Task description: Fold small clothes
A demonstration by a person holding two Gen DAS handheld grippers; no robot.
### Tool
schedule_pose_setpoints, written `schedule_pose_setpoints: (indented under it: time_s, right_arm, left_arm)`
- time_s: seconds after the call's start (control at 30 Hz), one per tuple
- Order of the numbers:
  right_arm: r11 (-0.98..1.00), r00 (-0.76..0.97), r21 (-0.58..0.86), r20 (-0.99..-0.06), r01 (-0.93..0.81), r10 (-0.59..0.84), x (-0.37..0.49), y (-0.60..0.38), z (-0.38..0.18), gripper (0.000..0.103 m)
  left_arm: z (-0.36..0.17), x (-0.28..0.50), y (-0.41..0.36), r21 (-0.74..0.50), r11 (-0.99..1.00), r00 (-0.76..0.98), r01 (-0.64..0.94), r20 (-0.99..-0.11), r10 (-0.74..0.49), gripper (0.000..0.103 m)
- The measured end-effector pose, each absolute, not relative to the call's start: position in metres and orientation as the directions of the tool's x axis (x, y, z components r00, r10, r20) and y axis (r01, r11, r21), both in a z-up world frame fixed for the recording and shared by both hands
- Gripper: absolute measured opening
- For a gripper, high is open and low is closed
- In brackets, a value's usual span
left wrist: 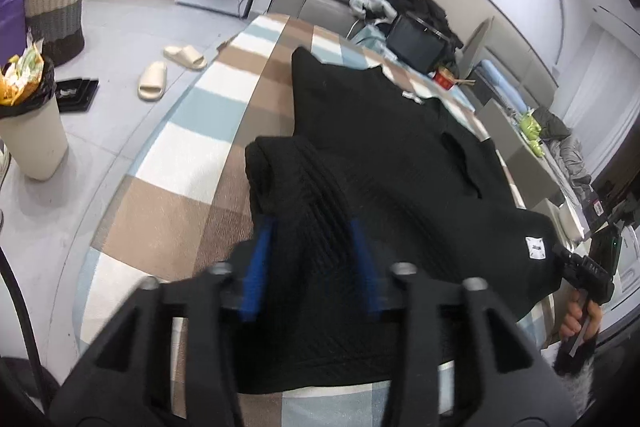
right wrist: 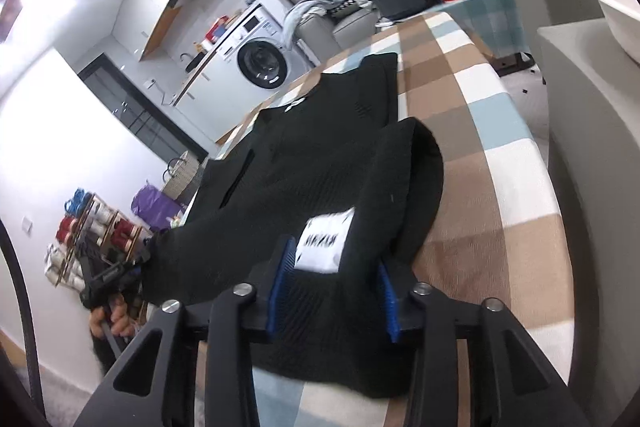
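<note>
L gripper (left wrist: 308, 263): blue pads parted, black knit lying between them, pads don't look to be pinching it, so I read it as let go. R gripper (right wrist: 334, 291): same story, jaws apart, cloth w/ the white label (right wrist: 324, 241) running between the pads, no visible pinch; released. Black garment (left wrist: 400, 155) lies along the checked cloth on the table (left wrist: 192, 131), far end w/ neckline flat, near hem corners flipped up and over onto the body at both sides, each forming a rounded, lumpy roll rather than a crisp crease. My read: the bottom-up fold is laid but loose. To do it well I'd back both grippers out low and straight so the pads don't drag the knit w/ them, then check both flipped corners sit level w/ each other; L roll looks bulkier than R. If uneven, re-pinch at the fold edge only, single layer, and tug outward to flatten before the next fold. Risk: thick ribbed fabric springs back, fold may creep open. Slippers (left wrist: 168, 71) and bin (left wrist: 32, 131) on the floor are clear of the work.
</note>
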State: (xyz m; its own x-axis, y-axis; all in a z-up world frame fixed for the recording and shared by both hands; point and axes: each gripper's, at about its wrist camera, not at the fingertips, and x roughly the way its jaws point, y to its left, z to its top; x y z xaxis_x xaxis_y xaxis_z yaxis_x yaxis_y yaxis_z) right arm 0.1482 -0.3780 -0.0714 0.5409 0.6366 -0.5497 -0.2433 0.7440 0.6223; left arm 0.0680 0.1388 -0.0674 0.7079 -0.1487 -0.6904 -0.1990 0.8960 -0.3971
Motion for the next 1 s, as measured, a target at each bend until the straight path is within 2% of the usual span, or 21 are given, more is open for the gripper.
schedule_pose_setpoints:
  time_s: [0.1, 0.13, 0.17, 0.2, 0.23, 0.27, 0.37, 0.5, 0.67, 0.77, 0.87, 0.97, 1.0]
  right_arm:
    - [0.758, 0.554, 0.618, -0.564, -0.209, 0.612, 0.166, -0.375, -0.076, 0.04]
    - [0.768, 0.555, 0.608, -0.575, -0.202, 0.601, 0.168, -0.374, -0.075, 0.038]
    - [0.78, 0.544, 0.594, -0.596, -0.198, 0.591, 0.171, -0.37, -0.076, 0.03]
    - [0.786, 0.534, 0.584, -0.608, -0.202, 0.588, 0.173, -0.367, -0.077, 0.025]
    - [0.79, 0.536, 0.575, -0.607, -0.213, 0.587, 0.172, -0.364, -0.075, 0.016]
    - [0.789, 0.537, 0.572, -0.604, -0.223, 0.589, 0.17, -0.363, -0.074, 0.012]
    - [0.739, 0.555, 0.624, -0.532, -0.253, 0.639, 0.162, -0.366, -0.062, 0.008]
    - [0.721, 0.64, 0.641, -0.443, -0.264, 0.628, 0.169, -0.37, -0.034, 0.007]
    - [0.731, 0.698, 0.651, -0.427, -0.203, 0.575, 0.201, -0.37, -0.021, 0.007]
    - [0.743, 0.698, 0.653, -0.464, -0.145, 0.545, 0.23, -0.368, -0.031, 0.007]
    - [0.778, 0.642, 0.625, -0.571, -0.065, 0.512, 0.253, -0.367, -0.05, 0.009]
    - [0.755, 0.578, 0.655, -0.608, -0.023, 0.544, 0.255, -0.376, -0.069, 0.017]
    - [0.754, 0.576, 0.656, -0.612, -0.012, 0.542, 0.248, -0.381, -0.072, 0.021]
  left_arm:
    - [-0.074, 0.079, 0.14, -0.402, 0.892, 0.704, -0.208, -0.694, -0.148, 0.041]
    - [-0.076, 0.083, 0.14, -0.4, 0.892, 0.706, -0.212, -0.694, -0.143, 0.036]
    - [-0.077, 0.086, 0.141, -0.397, 0.892, 0.706, -0.214, -0.695, -0.14, 0.029]
    - [-0.078, 0.089, 0.141, -0.39, 0.895, 0.704, -0.215, -0.697, -0.135, 0.013]
    - [-0.077, 0.09, 0.142, -0.389, 0.897, 0.708, -0.211, -0.693, -0.135, 0.008]
    - [-0.076, 0.089, 0.143, -0.392, 0.896, 0.717, -0.207, -0.684, -0.133, 0.007]
    - [-0.069, 0.088, 0.149, -0.425, 0.884, 0.741, -0.195, -0.655, -0.151, 0.005]
    - [-0.051, 0.099, 0.158, -0.451, 0.874, 0.777, -0.183, -0.611, -0.153, 0.005]
    - [-0.031, 0.13, 0.169, -0.454, 0.873, 0.805, -0.181, -0.578, -0.134, 0.004]
    - [-0.036, 0.156, 0.179, -0.46, 0.864, 0.791, -0.206, -0.598, -0.13, 0.004]
    - [-0.054, 0.18, 0.187, -0.456, 0.855, 0.753, -0.248, -0.645, -0.126, 0.004]
    - [-0.076, 0.192, 0.19, -0.441, 0.851, 0.691, -0.286, -0.71, -0.135, 0.005]
    - [-0.081, 0.189, 0.19, -0.445, 0.848, 0.683, -0.286, -0.716, -0.145, 0.009]
